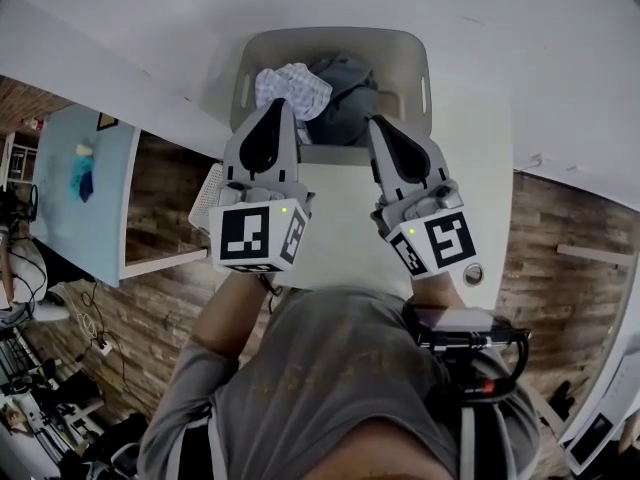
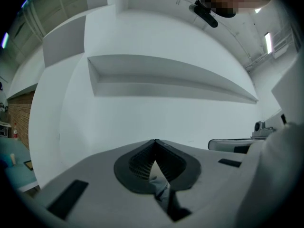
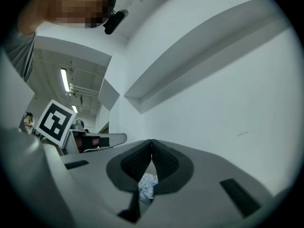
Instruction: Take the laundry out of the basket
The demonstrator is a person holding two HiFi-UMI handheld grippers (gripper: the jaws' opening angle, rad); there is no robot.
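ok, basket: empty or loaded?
Loaded. In the head view the basket holds a white patterned cloth and a dark grey garment, both bunched inside its walls.

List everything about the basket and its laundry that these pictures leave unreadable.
- Head view: the left gripper and right gripper cover the near rim of the pale plastic laundry basket.
- Head view: anything beneath the white-and-blue patterned cloth and dark grey garment is buried.
- Gripper views: shut fingers block all but a sliver of fabric.
- Head view: small round object on the white table, too small to identify.
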